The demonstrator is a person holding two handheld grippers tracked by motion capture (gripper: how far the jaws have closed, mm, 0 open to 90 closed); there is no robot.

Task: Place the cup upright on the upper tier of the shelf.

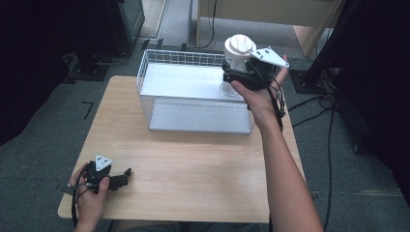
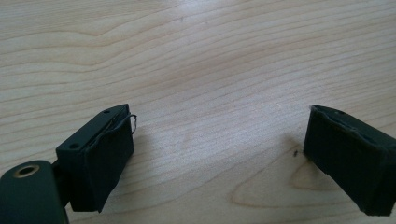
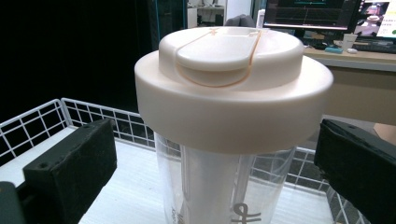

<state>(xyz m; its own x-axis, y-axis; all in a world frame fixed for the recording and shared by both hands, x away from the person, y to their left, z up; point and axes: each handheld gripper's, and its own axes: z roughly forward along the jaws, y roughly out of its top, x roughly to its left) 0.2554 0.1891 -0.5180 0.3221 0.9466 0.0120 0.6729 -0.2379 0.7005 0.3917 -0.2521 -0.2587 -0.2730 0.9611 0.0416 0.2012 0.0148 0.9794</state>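
Note:
A clear bottle (image 1: 234, 72) with a wide cream lid (image 3: 233, 93) stands upright at the right end of a white wire basket (image 1: 193, 126) on the wooden table (image 1: 193, 174). My right gripper (image 1: 231, 77) is open. In the right gripper view its jaws straddle the bottle body just under the lid, and a small gap shows on each side. Down at the table's front left corner, my left gripper (image 1: 124, 177) lies low over the wood. It is open, and bare wood shows between the left gripper's (image 2: 219, 149) jaws.
The basket takes up the far half of the table and has a white floor (image 1: 183, 79). Cables (image 1: 319, 104) lie on the grey floor to the right. A wooden desk (image 1: 270, 14) stands behind, and dark equipment is at the back left.

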